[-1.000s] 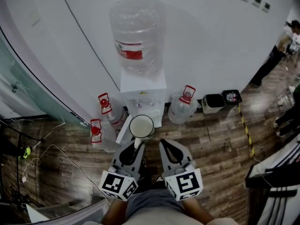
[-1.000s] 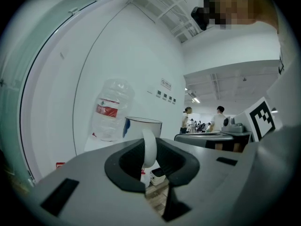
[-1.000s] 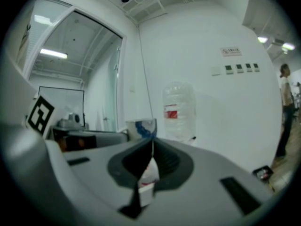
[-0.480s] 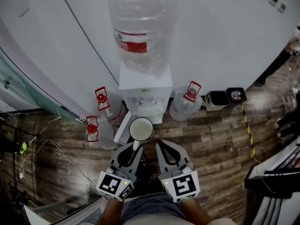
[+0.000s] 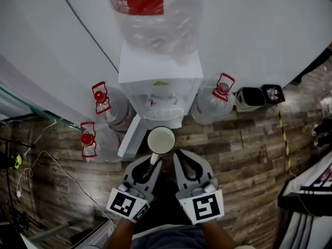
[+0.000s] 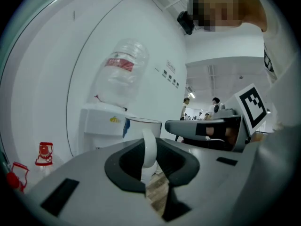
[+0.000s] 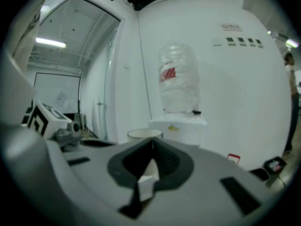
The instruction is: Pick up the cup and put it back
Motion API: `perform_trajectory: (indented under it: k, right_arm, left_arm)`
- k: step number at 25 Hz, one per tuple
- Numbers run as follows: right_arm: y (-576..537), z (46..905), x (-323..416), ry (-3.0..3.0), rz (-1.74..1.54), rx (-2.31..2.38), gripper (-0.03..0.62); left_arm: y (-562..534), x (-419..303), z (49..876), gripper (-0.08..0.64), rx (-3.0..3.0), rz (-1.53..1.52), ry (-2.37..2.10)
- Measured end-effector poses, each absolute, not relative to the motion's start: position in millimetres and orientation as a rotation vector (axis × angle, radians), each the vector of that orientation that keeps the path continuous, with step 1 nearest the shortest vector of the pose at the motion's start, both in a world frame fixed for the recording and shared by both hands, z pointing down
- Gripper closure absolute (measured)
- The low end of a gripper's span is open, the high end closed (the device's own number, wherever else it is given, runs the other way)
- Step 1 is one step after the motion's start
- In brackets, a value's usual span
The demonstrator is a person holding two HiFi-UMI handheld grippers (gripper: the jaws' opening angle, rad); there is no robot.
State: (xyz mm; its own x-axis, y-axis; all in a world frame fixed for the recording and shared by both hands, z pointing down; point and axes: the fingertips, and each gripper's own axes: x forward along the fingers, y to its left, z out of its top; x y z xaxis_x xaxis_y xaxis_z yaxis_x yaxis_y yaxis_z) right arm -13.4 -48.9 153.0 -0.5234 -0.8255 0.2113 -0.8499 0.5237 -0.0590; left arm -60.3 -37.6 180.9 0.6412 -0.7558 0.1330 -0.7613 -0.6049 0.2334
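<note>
A white cup (image 5: 161, 139) hangs upright in front of the water dispenser (image 5: 160, 74), just short of its tap recess (image 5: 162, 114). My left gripper (image 5: 154, 160) is shut on the cup's handle (image 6: 149, 149), which stands clamped between its dark pads. In the left gripper view the cup (image 6: 139, 126) sits just beyond the jaws. My right gripper (image 5: 179, 155) is beside it on the right, shut, its tips meeting with no object gripped. The cup's rim (image 7: 144, 134) shows to the left in the right gripper view.
A large water bottle (image 5: 155, 12) sits on top of the dispenser. Spare bottles with red handles stand on the floor to its left (image 5: 98, 121) and right (image 5: 218, 101). The dispenser's lower door (image 5: 129, 137) hangs open. Two small bins (image 5: 250, 98) stand right; cables (image 5: 31, 165) lie left.
Both grippers and the cup have come down and closer to the dispenser, which now fills more of the head view. The grip on the handle is unchanged.
</note>
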Motion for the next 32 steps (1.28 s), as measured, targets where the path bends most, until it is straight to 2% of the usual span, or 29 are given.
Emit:
perform_trajectory:
  k: [19,32]
  right_arm:
    - [-138.9,441.5,-32.3,-2.622,0.229,1.560,0.569]
    - [-173.5,560.0,-12.1,-2.600,0.278,1.687,0.569]
  left_arm:
    - [-114.9,-85.0,489.9,0.494,2.713,0.140,-1.208]
    - [-154.0,-83.3,631.1,0.494,2.691,0.127,-1.190]
